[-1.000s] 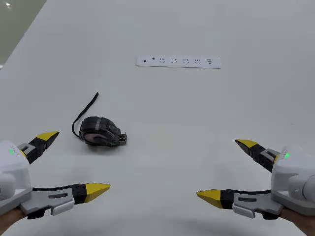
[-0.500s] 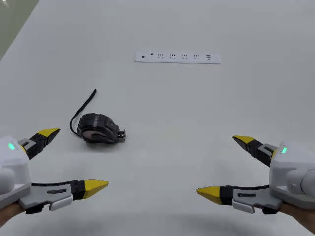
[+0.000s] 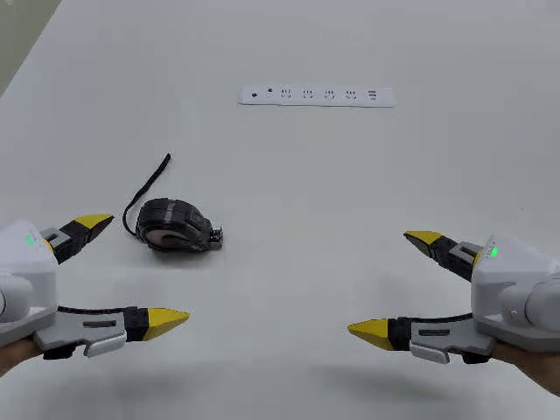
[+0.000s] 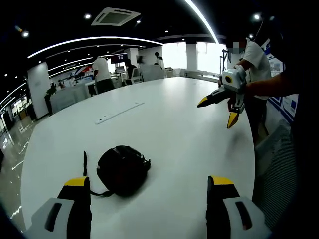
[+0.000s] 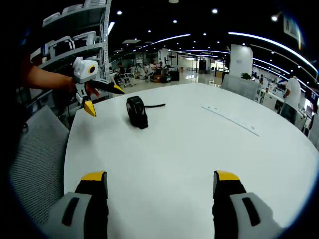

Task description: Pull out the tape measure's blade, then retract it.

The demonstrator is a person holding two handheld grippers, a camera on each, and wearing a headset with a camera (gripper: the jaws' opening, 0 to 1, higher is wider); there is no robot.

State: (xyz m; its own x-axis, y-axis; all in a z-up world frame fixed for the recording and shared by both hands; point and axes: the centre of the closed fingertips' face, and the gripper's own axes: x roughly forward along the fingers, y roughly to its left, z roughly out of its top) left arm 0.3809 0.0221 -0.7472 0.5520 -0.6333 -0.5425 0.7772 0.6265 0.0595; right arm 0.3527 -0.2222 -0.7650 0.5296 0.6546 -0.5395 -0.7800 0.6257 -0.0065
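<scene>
Approach step, nothing grasped yet: left gripper point(image 3: 144, 267) and right gripper point(image 3: 381, 282) both hover wide open and empty over the table's point(image 3: 297, 175) near part. Tape measure point(image 3: 175, 226) lies toward the table's left side, blade retracted, just ahead of the left gripper. Next move probably needs one gripper pinning the case and the other pinching the blade hook.

The table point(image 3: 350, 192) is white and smooth, matt from above but with a soft sheen in the gripper views. The tape measure point(image 3: 173, 227) has a black case, seemingly plastic or rubber, with a dull gloss; its strap point(image 3: 144, 188) looks like black woven cord. The power strip point(image 3: 317, 95) is smooth white plastic. The left gripper point(image 3: 146, 268) and right gripper point(image 3: 378, 282) have glossy white plastic shells, with matt black jaws tipped in yellow. A chair point(image 5: 35, 154) is covered in grey mesh. The floor point(image 4: 11, 164) is polished and reflective.
</scene>
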